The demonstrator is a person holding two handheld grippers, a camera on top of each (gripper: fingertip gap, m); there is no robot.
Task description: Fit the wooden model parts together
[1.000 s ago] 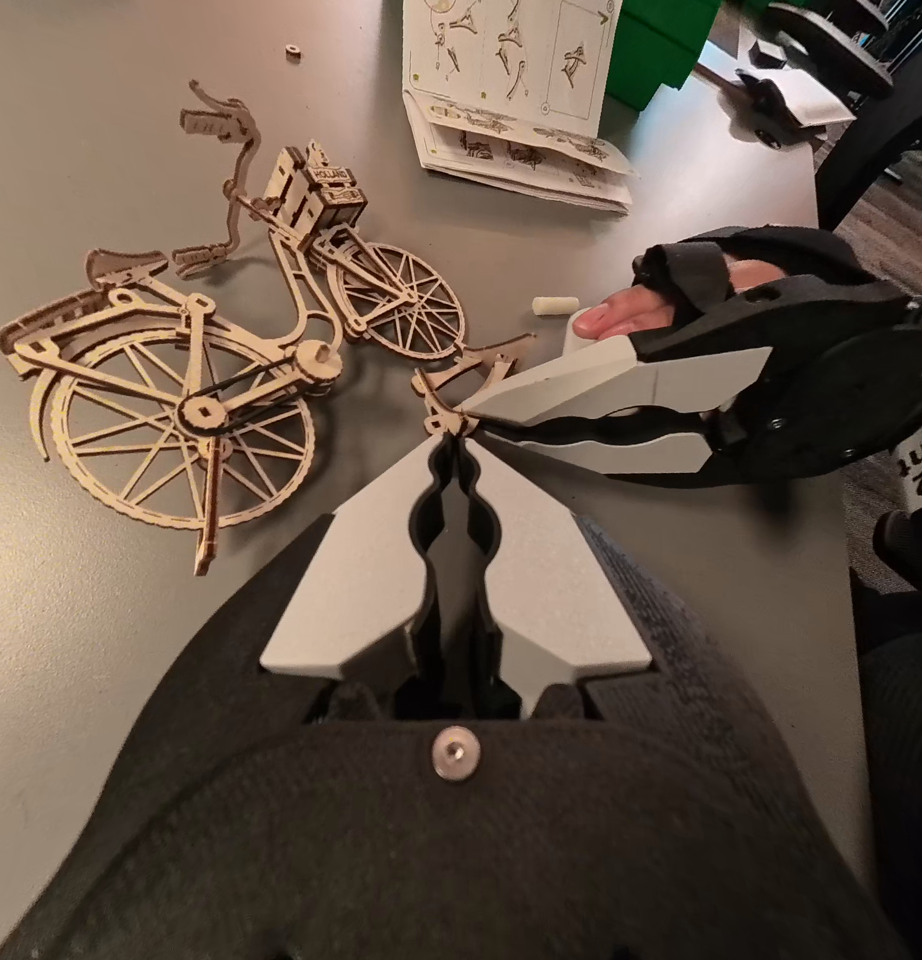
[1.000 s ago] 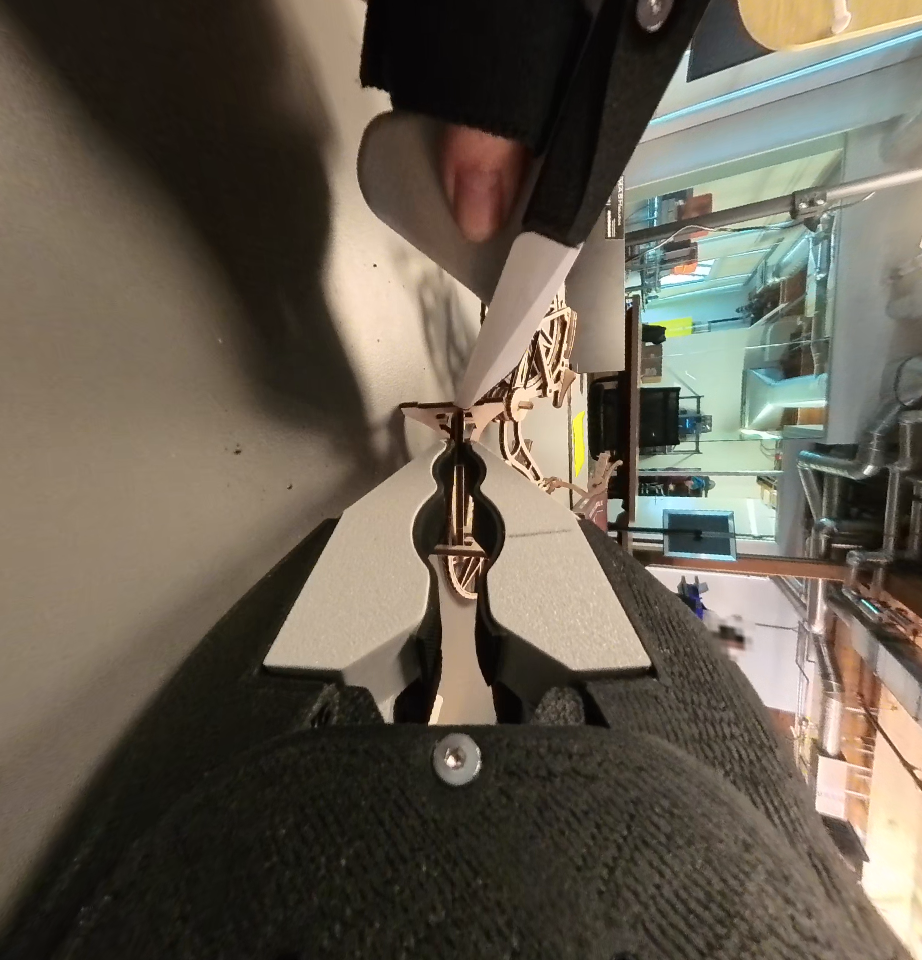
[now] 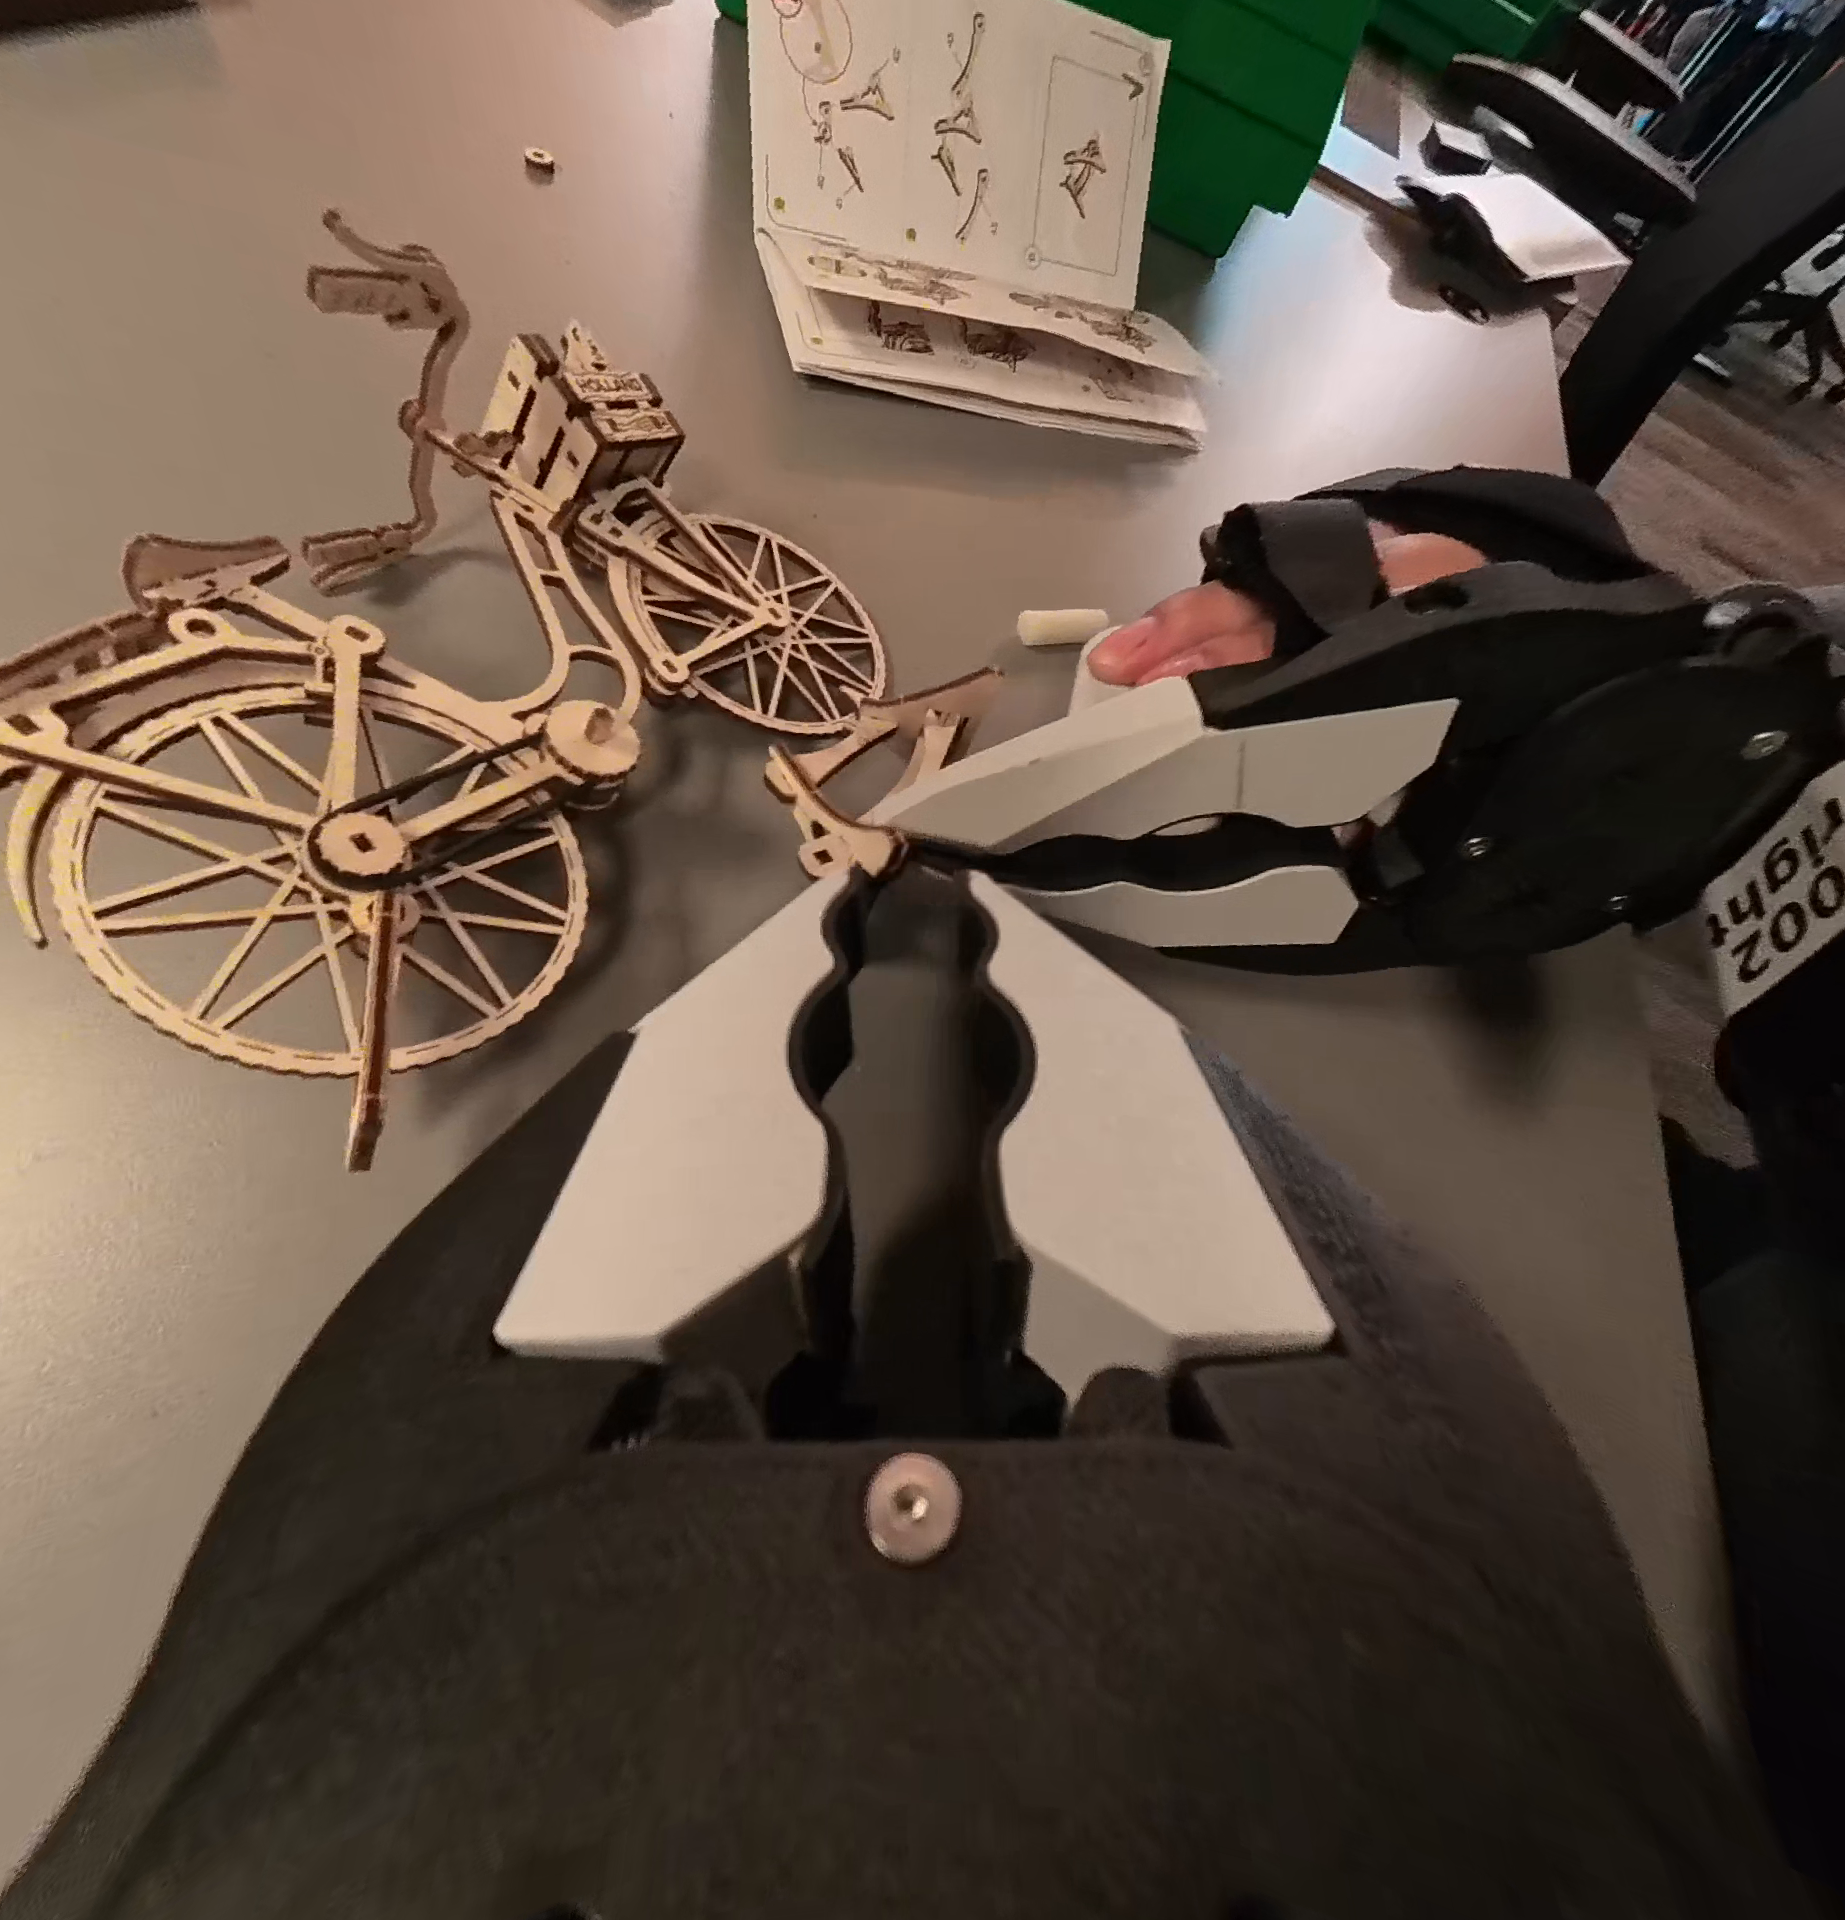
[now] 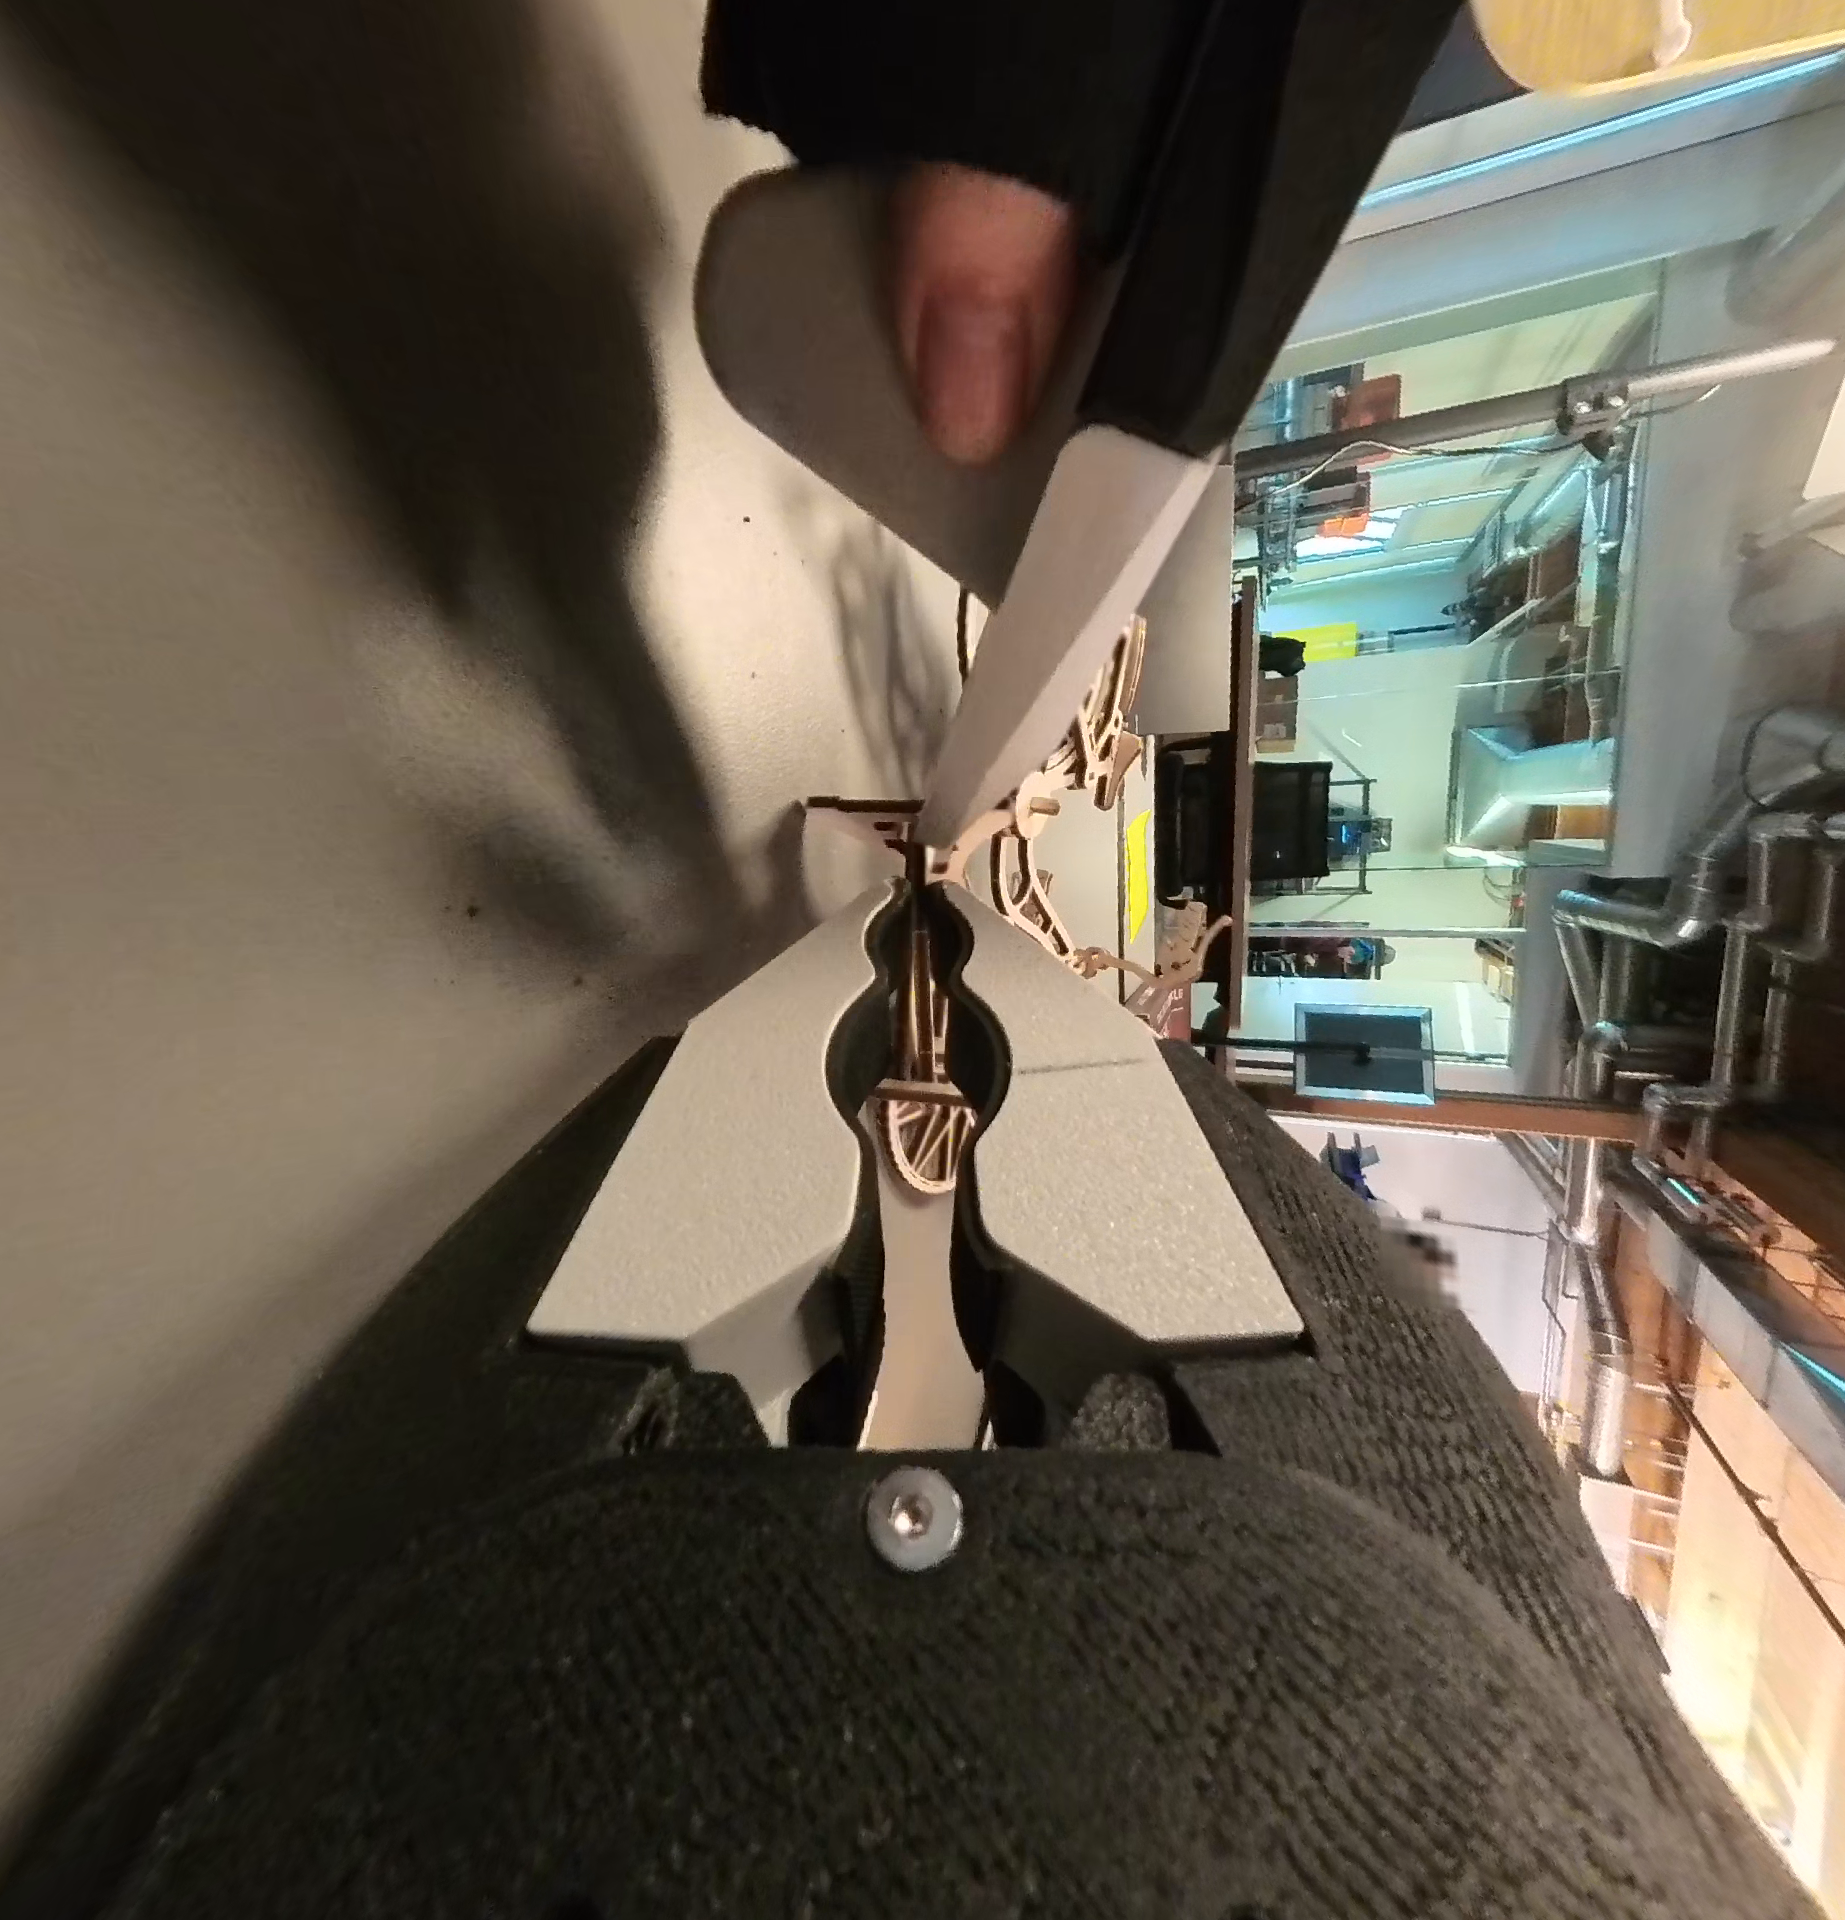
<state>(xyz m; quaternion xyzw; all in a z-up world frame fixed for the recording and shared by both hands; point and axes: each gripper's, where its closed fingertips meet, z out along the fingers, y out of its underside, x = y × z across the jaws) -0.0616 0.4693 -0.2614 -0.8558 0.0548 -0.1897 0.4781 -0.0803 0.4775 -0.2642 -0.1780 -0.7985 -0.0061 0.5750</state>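
The right gripper [image 3: 902, 836] comes in from the right with its jaws pinched on a small forked wooden part [image 3: 876, 758], a pale laser-cut piece held just above the grey surface [image 3: 222, 1195] beside the front wheel of the wooden bicycle model [image 3: 378, 748]. The left gripper [image 3: 902, 883] has its tips right at that same part, jaws drawn narrow with a slim gap showing between them. Whether they actually clamp the wood cannot be told from the left wrist view; in the right wrist view one left finger [image 4: 1043, 665] touches the part's edge.

The step in hand appears to be seating two thin pieces into each other at that pinch point. To do it well, the right gripper should hold the part steady while the left presses squarely along the slot, not across it: the plywood looks thin and would likely snap under twist. Small, straight pushes suit it best.

The bicycle lies flat on its side, just left of the work, its front wheel close enough to be knocked by a slipping jaw. A short pale peg [image 3: 1061, 629] rests just beyond the right gripper, near the person's fingertips. Farther back lie an open instruction booklet [image 3: 949, 208], a tiny wooden ring [image 3: 539, 161] and a green bin [image 3: 1240, 135], all well clear.
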